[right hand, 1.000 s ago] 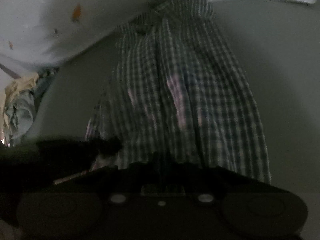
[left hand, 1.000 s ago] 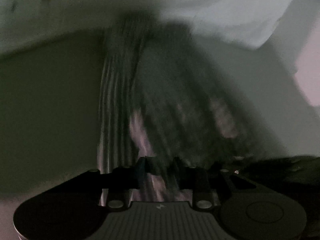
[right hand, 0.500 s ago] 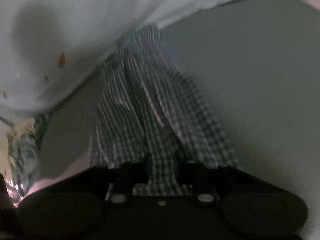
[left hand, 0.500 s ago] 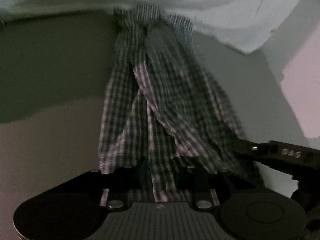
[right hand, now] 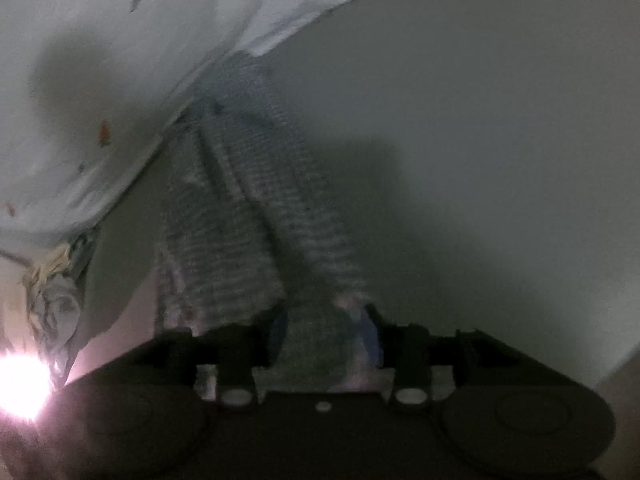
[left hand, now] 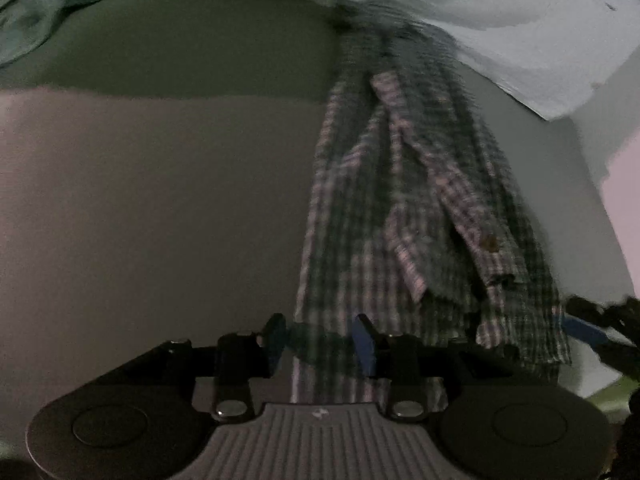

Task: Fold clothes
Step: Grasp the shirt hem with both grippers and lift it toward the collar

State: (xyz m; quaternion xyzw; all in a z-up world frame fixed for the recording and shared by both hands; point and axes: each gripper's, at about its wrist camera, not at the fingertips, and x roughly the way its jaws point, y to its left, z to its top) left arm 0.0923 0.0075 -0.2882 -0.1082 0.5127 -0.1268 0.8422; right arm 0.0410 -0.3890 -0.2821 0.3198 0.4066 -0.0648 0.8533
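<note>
A dark plaid button shirt hangs stretched from both grippers down toward a pale sheet. In the left wrist view my left gripper holds the shirt's edge between its blue-padded fingers, which stand somewhat apart with cloth between them. The right gripper's tip shows at that view's right edge, at the shirt's other corner. In the blurred right wrist view my right gripper has the bunched shirt between its fingers.
A pale bedsheet or cloth lies under the shirt's far end; it also shows in the right wrist view. A crumpled pile of other clothes sits at the left. A bright glare is at the lower left.
Both grippers have kept the shirt and swung it: it shifted right in the left wrist view, and the right view tilted and blurred. The left fingers look further apart.
</note>
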